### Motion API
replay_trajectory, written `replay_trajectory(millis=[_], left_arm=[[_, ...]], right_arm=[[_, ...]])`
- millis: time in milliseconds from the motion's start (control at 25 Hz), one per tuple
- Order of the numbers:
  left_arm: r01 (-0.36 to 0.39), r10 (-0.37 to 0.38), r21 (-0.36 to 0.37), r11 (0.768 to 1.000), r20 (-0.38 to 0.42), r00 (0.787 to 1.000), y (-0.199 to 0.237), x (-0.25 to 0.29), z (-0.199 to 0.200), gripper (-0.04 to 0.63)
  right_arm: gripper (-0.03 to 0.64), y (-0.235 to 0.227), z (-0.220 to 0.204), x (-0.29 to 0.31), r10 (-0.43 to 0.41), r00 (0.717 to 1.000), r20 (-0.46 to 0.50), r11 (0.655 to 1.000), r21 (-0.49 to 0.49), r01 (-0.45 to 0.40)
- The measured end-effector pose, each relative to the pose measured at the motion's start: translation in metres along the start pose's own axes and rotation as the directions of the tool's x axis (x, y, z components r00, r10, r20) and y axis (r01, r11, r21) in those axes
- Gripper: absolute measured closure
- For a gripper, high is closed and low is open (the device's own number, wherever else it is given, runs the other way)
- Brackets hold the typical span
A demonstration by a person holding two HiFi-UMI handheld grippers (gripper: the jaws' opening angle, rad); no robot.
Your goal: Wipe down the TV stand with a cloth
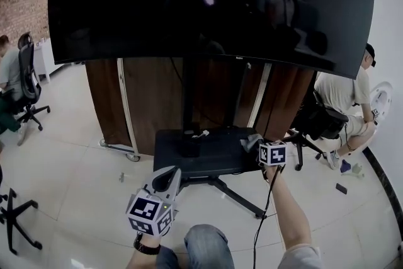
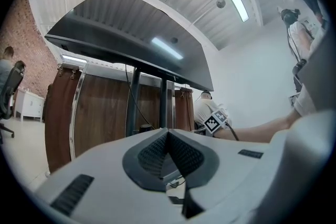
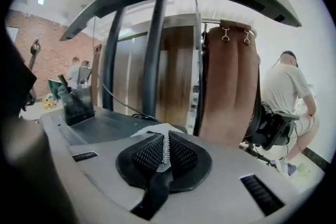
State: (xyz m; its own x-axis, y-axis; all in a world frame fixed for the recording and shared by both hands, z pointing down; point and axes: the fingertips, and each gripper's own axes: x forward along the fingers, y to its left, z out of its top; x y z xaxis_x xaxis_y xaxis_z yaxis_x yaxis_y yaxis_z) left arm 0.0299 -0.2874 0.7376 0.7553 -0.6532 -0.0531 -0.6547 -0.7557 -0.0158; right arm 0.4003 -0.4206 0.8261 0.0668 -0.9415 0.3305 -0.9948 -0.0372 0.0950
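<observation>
1. Since the right gripper (image 1: 263, 148) has its jaws pinched on the pale mesh cloth (image 3: 157, 132), and the cloth lies at the right end of the TV stand's black shelf (image 1: 208, 157), the wiping looks barely begun; most of the shelf has no cloth on it.
2. To wipe well, I judge the cloth should be pressed flat rather than dragged by its pinched edge; long overlapping strokes from right to left would suit; the grip needs to stay firm, since the fabric is thin between the pads.
3. The left gripper (image 2: 167, 135) is pressed together on nothing and hangs low, well apart from the shelf; it could steady the stand should it shift.
4. Edges: the front and right rims of the shelf are open, so the cloth could slip off there; the pole (image 1: 187, 104) rises from the shelf, with a small white cable (image 1: 200, 133) just beside it; both need working round.
5. Room: the TV (image 1: 208, 3) overhangs above; the wooden cabinet (image 1: 151, 104) stands close behind; a seated person (image 1: 343, 97) is off to the right, apart from the likely stroke path.
</observation>
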Motion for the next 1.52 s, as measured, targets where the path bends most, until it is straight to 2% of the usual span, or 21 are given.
replay_trajectory(millis=[80, 200, 360, 520, 760, 840, 960, 1160, 1320, 1520], left_arm=[[0.011, -0.011, 0.009, 1.0, 0.004, 1.0, -0.006, -0.002, 0.002, 0.572], [0.003, -0.003, 0.023, 1.0, 0.017, 1.0, -0.009, -0.009, 0.008, 0.572], [-0.052, 0.052, 0.023, 0.998, 0.016, 0.999, 0.006, -0.033, 0.004, 0.572], [-0.134, 0.134, 0.004, 0.991, 0.012, 0.991, 0.033, -0.064, -0.008, 0.572], [-0.224, 0.224, -0.021, 0.974, 0.011, 0.974, 0.058, -0.106, -0.023, 0.572], [-0.242, 0.242, -0.039, 0.969, 0.005, 0.97, 0.066, -0.118, -0.033, 0.572], [-0.25, 0.251, -0.054, 0.967, 0.004, 0.968, 0.075, -0.124, -0.048, 0.572], [-0.254, 0.252, -0.067, 0.965, -0.028, 0.967, 0.089, -0.11, -0.099, 0.572], [-0.254, 0.249, -0.066, 0.965, -0.075, 0.966, 0.096, -0.097, -0.152, 0.572], [-0.268, 0.261, -0.07, 0.961, -0.094, 0.961, 0.109, -0.098, -0.204, 0.572]], right_arm=[[0.612, 0.049, -0.003, -0.01, 0.084, 0.996, 0.024, 0.996, -0.012, -0.083], [0.612, 0.134, -0.005, -0.026, 0.208, 0.975, 0.075, 0.978, -0.03, -0.207], [0.612, 0.236, -0.003, -0.047, 0.334, 0.93, 0.151, 0.942, -0.026, -0.334], [0.612, 0.328, 0.003, -0.046, 0.449, 0.876, 0.174, 0.892, -0.027, -0.452], [0.612, 0.434, 0.014, -0.043, 0.565, 0.796, 0.218, 0.823, -0.082, -0.562], [0.612, 0.451, 0.004, -0.049, 0.585, 0.783, 0.211, 0.81, -0.107, -0.576], [0.612, 0.432, -0.024, -0.054, 0.57, 0.792, 0.221, 0.82, -0.094, -0.564], [0.612, 0.388, -0.085, -0.045, 0.517, 0.798, 0.31, 0.853, -0.112, -0.51], [0.612, 0.39, -0.148, 0.003, 0.488, 0.84, 0.237, 0.873, -0.139, -0.468], [0.612, 0.37, -0.2, 0.1, 0.417, 0.891, 0.178, 0.907, -0.15, -0.394]])
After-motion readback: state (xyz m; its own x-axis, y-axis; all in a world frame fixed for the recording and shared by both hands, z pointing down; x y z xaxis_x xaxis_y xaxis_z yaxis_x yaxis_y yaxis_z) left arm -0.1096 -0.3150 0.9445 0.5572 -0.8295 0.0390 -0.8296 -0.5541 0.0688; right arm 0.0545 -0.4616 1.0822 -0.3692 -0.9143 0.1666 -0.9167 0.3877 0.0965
